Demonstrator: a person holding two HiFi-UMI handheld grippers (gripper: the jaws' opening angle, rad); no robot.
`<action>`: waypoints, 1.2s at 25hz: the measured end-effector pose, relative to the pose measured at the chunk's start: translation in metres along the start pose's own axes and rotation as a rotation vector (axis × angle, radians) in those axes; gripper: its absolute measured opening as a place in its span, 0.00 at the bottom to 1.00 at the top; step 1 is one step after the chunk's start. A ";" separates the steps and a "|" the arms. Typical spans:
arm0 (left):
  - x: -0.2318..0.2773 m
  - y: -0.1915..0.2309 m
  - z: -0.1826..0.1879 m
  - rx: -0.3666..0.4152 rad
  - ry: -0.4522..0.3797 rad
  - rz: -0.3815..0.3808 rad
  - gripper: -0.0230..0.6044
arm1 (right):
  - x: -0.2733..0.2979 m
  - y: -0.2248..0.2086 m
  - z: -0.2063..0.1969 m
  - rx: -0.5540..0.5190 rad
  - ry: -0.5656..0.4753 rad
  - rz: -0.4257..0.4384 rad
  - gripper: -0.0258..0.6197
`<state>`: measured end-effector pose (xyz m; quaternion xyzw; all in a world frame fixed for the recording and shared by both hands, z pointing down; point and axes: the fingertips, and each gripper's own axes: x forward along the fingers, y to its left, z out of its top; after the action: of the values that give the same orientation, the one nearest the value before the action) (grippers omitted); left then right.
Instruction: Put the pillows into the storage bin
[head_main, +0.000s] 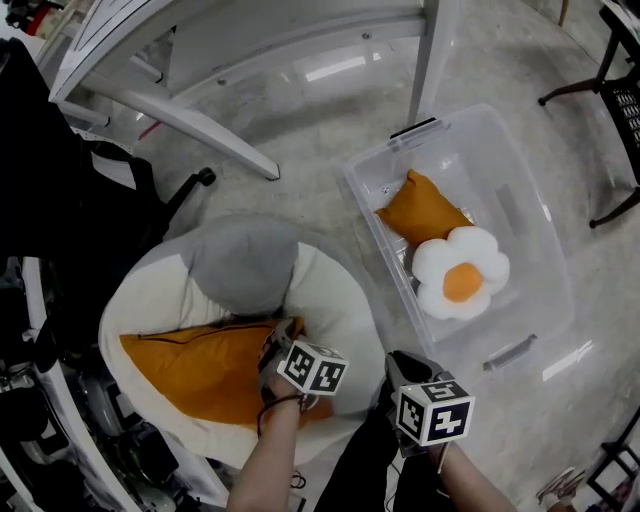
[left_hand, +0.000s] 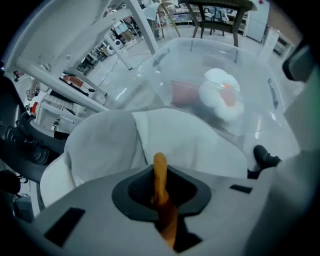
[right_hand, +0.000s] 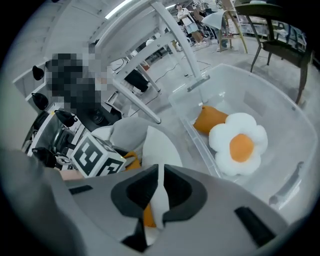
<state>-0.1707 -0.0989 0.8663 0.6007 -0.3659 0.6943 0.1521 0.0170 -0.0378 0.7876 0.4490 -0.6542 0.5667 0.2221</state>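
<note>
The big pillow (head_main: 240, 330) is being held by both claws. The left claw (left_hand: 160, 192) is squeezing a fold of the pillow's orange part (left_hand: 159, 170), and its jaws are sitting close together with the fold sticking up between them. The right claw (right_hand: 157, 189) is pinching the pillow's white edge (right_hand: 155, 150), with its jaws narrow and the thin white cloth pressed between them.

Each claw is carrying a cube with black and white squares on it. The left cube (head_main: 312, 367) is sitting over the orange part, and the right cube (head_main: 434, 411) is hanging just past the pillow's edge.

The big pillow is lying on the floor (head_main: 330, 130), just beside the storage bin (head_main: 520, 200). It is round, with a grey part (head_main: 245, 265) at the far side, white around it and orange at the near side.

The storage bin is clear and is standing open on the floor. Two smaller pillows are lying inside it. An orange pillow (head_main: 425, 210) is resting near the bin's far corner. A flower pillow (head_main: 460, 272), white with an orange middle, is lying partly on top of it, close to the long wall that is facing the big pillow.

White table legs (head_main: 200, 125) are standing past the big pillow, and a black chair (head_main: 620, 110) is standing past the bin.
</note>
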 end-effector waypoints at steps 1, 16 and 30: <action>-0.010 0.001 -0.004 -0.022 -0.012 -0.005 0.12 | -0.005 0.003 0.001 -0.004 -0.002 0.000 0.09; -0.178 0.012 -0.048 -0.299 -0.163 0.022 0.11 | -0.092 0.065 0.009 -0.155 0.003 0.042 0.09; -0.323 0.042 -0.034 -0.410 -0.314 0.083 0.11 | -0.204 0.086 0.017 -0.238 -0.047 0.022 0.09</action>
<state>-0.1472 -0.0305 0.5468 0.6425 -0.5422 0.5096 0.1834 0.0500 0.0109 0.5730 0.4252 -0.7267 0.4770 0.2521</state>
